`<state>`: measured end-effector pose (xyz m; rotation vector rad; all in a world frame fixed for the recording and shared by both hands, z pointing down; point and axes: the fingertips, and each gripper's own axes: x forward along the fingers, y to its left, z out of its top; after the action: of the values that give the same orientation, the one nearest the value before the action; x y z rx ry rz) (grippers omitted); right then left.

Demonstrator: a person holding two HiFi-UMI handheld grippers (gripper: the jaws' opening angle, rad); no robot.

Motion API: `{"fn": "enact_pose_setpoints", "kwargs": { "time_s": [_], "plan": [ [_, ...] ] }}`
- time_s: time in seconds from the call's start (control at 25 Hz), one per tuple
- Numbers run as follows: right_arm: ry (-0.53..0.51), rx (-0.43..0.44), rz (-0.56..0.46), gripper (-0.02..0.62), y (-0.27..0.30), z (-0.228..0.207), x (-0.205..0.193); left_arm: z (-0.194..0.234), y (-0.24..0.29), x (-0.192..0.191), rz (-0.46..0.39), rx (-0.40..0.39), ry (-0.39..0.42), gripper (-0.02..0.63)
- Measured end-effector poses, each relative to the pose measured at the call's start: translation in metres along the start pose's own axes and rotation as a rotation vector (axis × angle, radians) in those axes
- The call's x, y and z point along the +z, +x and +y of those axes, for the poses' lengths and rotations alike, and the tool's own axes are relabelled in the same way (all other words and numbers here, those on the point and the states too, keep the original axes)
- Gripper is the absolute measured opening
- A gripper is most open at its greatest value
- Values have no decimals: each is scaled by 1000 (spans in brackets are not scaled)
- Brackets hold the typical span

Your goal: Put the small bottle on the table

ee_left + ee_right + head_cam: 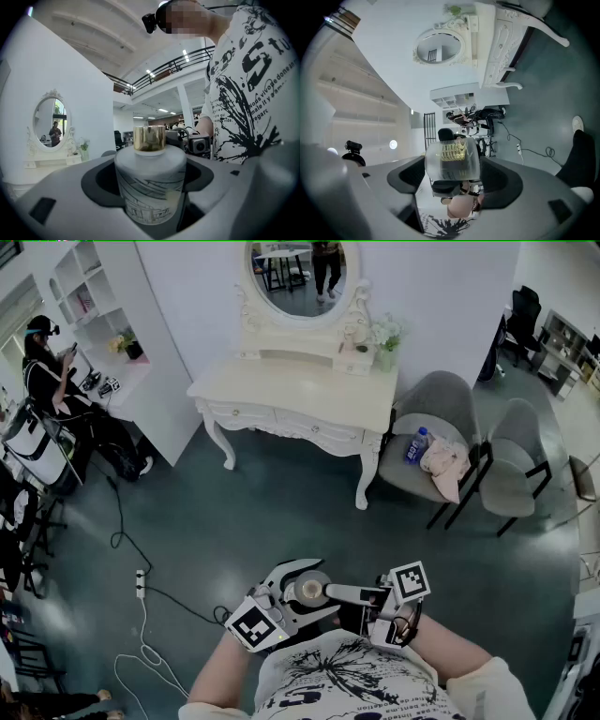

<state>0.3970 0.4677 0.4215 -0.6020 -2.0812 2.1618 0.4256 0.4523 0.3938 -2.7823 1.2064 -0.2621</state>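
Head view: the bottle [310, 592] hangs at chest height, well apart from the table [281, 390]; left gripper view: the left claw [150, 185] clamps its frosted body, probably slick, breakable glass best held mid-body; right gripper view: the right claw [452, 163] grips it too.

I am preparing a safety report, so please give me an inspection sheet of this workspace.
Surface: white carved dressing table, top mostly bare, pale vase on it.
Job's things: small frosted white bottle with a gold cap, in the air, away from the table.
Clutter: blue-capped plastic water bottle and pink cloth on grey padded chair.
Grippers: left tool and right tool, both seem pressed on the small bottle.
Cables: black cable, white power strip on floor.
Surroundings: seated person at left.
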Motion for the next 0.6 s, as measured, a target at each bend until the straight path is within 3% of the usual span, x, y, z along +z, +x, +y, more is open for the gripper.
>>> {"fn": "enact_pose_setpoints", "kwargs": {
  "time_s": [0.6],
  "plan": [
    [27, -9, -25, 365, 14, -4, 30, 32, 2, -8, 2, -31, -41, 351]
  ]
}}
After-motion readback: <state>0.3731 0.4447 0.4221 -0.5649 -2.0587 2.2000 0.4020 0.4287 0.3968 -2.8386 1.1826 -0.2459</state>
